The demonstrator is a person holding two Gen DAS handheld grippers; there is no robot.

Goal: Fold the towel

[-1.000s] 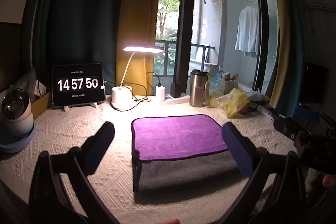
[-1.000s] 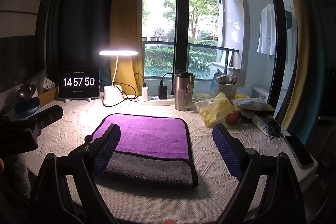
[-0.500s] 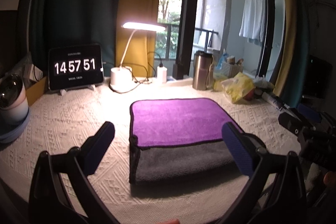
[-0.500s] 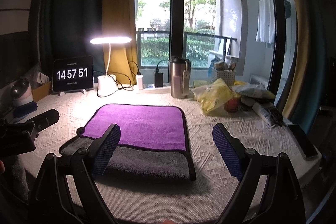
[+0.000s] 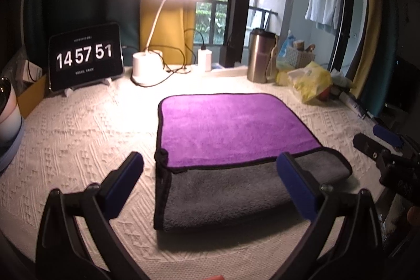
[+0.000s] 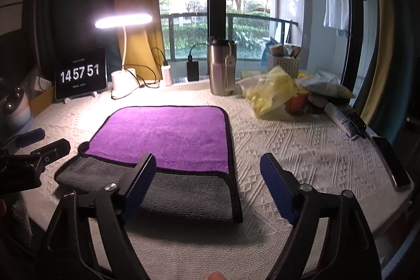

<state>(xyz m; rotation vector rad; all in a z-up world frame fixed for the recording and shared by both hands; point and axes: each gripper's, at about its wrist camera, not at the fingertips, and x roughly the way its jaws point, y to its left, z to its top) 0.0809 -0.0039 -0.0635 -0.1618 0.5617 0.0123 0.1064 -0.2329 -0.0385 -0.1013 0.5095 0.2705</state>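
A white textured tablecloth (image 5: 78, 133) fills the frame; at left the left gripper (image 5: 210, 177) hangs spread and empty, at centre the folded purple-and-grey towel (image 5: 231, 127) lies flat, soft and limp, best pinched at its near hemmed corners, and the right gripper (image 6: 207, 180) gapes, released

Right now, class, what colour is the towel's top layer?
Purple, over grey; the towel shows best in the left wrist view.
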